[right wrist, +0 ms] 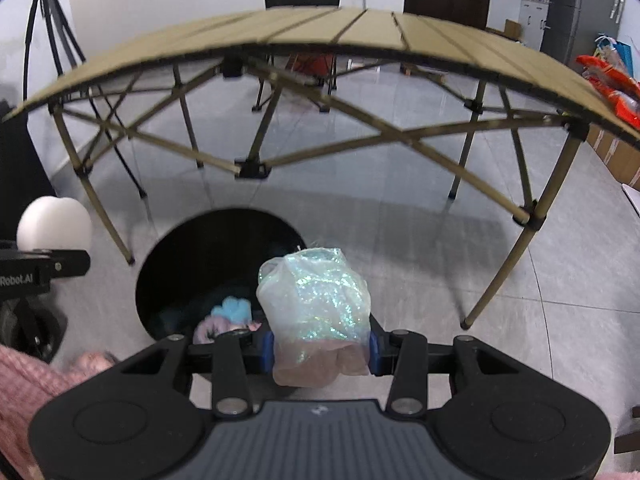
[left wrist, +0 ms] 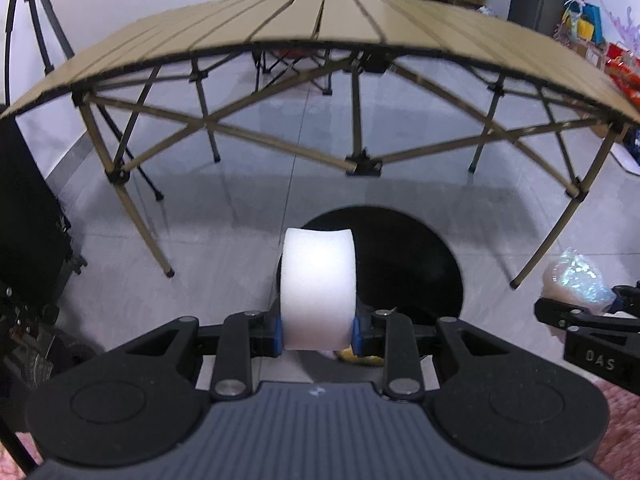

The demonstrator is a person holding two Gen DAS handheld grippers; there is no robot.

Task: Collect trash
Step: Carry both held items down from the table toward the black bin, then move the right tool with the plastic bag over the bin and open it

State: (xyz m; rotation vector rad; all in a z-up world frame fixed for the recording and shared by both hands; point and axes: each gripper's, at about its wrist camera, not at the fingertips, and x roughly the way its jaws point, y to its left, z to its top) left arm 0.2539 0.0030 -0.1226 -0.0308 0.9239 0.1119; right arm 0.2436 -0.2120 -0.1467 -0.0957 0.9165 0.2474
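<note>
Now 2 pieces are being held pinched over the black bin (right wrist: 180, 264): white foam (left wrist: 318, 292) by the left gripper (left wrist: 318, 330), the iridescent bag (right wrist: 316, 304) by the right gripper (right wrist: 322, 350), its rim nearer.

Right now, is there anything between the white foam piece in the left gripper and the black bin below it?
Nothing visible. The left gripper holds the white foam piece just in front of the black bin, whose open mouth is unobstructed.

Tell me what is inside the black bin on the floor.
In the right wrist view, the black bin holds a light blue fluffy piece and a pinkish piece near its front. The iridescent bag in the right gripper covers part of the opening; deeper contents are dark.
</note>
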